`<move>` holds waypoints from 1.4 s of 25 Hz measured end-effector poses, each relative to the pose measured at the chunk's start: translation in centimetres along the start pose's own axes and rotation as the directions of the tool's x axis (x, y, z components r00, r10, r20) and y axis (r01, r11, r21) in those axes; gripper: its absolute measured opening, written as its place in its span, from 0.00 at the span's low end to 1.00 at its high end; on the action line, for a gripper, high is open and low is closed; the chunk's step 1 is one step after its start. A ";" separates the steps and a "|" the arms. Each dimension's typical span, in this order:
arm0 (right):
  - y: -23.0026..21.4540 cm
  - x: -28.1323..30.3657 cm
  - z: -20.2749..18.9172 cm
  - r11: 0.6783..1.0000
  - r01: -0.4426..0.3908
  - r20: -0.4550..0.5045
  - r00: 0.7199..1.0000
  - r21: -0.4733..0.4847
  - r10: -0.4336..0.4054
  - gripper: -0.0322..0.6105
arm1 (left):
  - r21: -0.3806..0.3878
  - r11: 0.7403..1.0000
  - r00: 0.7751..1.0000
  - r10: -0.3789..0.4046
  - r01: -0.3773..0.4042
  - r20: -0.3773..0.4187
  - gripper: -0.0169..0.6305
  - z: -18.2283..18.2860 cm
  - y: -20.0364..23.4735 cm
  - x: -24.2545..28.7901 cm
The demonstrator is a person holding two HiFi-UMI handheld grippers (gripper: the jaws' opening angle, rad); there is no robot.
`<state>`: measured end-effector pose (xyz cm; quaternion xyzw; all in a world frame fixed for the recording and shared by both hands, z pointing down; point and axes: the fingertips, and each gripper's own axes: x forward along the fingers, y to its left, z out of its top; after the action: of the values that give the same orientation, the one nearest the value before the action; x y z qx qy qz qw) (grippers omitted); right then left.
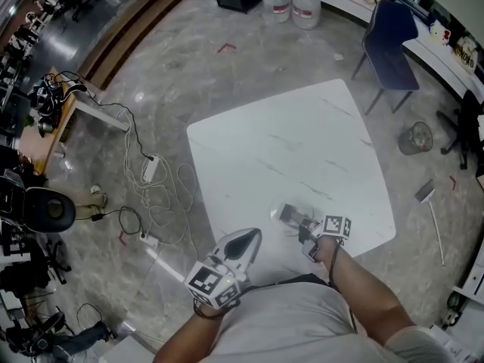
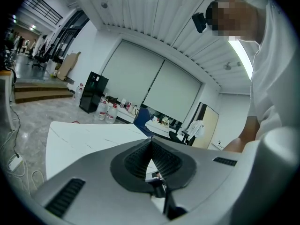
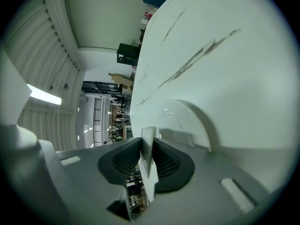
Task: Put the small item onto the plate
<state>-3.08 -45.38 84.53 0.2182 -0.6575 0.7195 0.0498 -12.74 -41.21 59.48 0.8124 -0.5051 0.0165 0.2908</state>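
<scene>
In the head view, the white marble-patterned square table (image 1: 302, 142) carries a pale, glossy round plate (image 1: 275, 215) near its close edge. The right gripper (image 1: 304, 230) reaches over that plate, while the left gripper (image 1: 252, 238) hangs just off the table's edge, clear of the work. In the left gripper view, the left gripper (image 2: 151, 146) has its dark ribbed pads meeting at the tips with nothing between them, idle above the table (image 2: 84, 135). In the right gripper view, the right gripper (image 3: 147, 145) is clamped on a thin white flat small item (image 3: 148, 134), held edge-up, with the plate (image 3: 201, 121) directly beyond the jaws. I cannot tell whether the item touches it. To place it well, I would lower the item until it rests inside the rim, then part the jaws slowly so the light piece lies down rather than tipping or sliding out.
</scene>
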 end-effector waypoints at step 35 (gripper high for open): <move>4.8 -3.4 -1.4 0.956 0.264 0.146 0.958 -0.125 -0.246 0.44 | 0.070 0.993 0.989 -0.106 0.099 0.101 0.04 4.0 -1.0 -7.5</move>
<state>-2.15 -43.95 78.72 0.3431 -0.6756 0.6422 0.1155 -16.66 -36.81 53.29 0.8462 -0.4763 -0.0248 0.2378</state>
